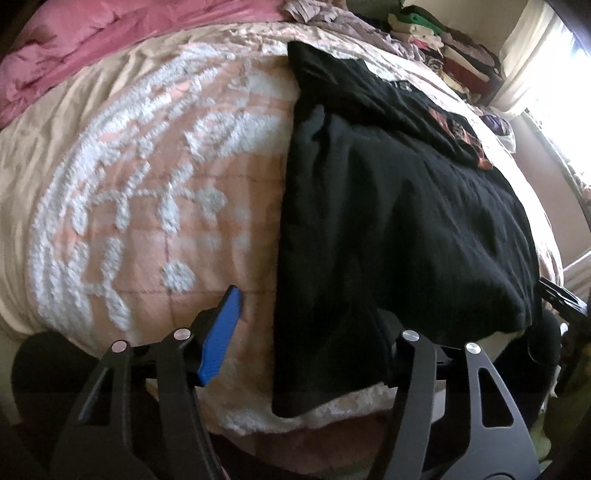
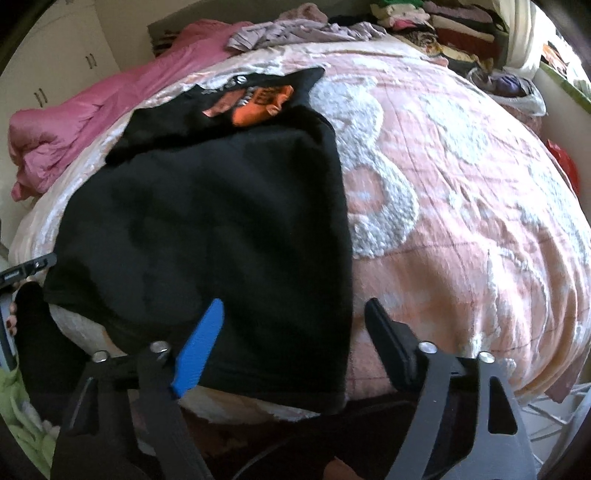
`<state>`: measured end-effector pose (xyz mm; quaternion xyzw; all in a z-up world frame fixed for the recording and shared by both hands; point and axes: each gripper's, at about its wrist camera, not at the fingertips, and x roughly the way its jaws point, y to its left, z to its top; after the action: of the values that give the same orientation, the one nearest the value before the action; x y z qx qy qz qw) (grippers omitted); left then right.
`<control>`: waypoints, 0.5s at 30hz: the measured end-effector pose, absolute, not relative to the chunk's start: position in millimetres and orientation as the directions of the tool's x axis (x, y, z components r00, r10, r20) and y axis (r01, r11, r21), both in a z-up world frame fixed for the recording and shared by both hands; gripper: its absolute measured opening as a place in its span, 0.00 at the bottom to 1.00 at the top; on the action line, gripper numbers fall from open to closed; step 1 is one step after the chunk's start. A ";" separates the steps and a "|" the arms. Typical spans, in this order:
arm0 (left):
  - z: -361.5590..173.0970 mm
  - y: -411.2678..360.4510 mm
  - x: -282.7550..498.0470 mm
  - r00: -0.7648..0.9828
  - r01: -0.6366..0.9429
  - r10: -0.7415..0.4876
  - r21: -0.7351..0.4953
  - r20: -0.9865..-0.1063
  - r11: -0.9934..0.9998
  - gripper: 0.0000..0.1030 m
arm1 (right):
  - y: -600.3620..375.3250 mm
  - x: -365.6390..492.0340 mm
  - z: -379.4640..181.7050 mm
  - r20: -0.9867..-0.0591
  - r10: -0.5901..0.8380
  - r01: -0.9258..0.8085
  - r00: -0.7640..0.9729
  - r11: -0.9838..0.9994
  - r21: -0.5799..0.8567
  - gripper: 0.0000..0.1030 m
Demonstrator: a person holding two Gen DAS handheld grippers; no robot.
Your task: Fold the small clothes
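A black garment (image 1: 388, 221) lies spread on the pink and white bedspread (image 1: 147, 192), its near hem hanging over the bed's front edge. It also shows in the right wrist view (image 2: 221, 229), with an orange print (image 2: 258, 105) at its far end. My left gripper (image 1: 306, 317) is open at the garment's near left corner; its blue finger (image 1: 219, 336) is beside the cloth and the other finger is hidden under it. My right gripper (image 2: 295, 332) is open, straddling the garment's near right edge, blue finger (image 2: 199, 350) over the cloth, black finger (image 2: 388, 343) over the bedspread (image 2: 461, 206).
A crumpled pink duvet (image 1: 92, 48) lies along the far left of the bed. Loose lilac clothes (image 2: 295, 29) lie at the far edge. Stacks of folded clothes (image 2: 443, 26) stand on shelves at the back right. A bright window (image 1: 554, 66) is at right.
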<state>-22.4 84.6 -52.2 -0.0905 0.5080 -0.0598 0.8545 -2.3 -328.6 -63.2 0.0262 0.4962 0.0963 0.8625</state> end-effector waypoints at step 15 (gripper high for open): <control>-63.6 77.7 -24.1 0.437 0.023 -0.236 -0.252 -0.868 0.967 0.21 | -331.0 -4.1 -65.8 -0.849 0.191 -0.156 0.493 0.979 0.129 0.26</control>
<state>-24.1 77.7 -63.6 -0.1017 0.5251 -0.0769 0.8414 -4.1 -331.0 -65.8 0.0176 0.4934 0.1004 0.8638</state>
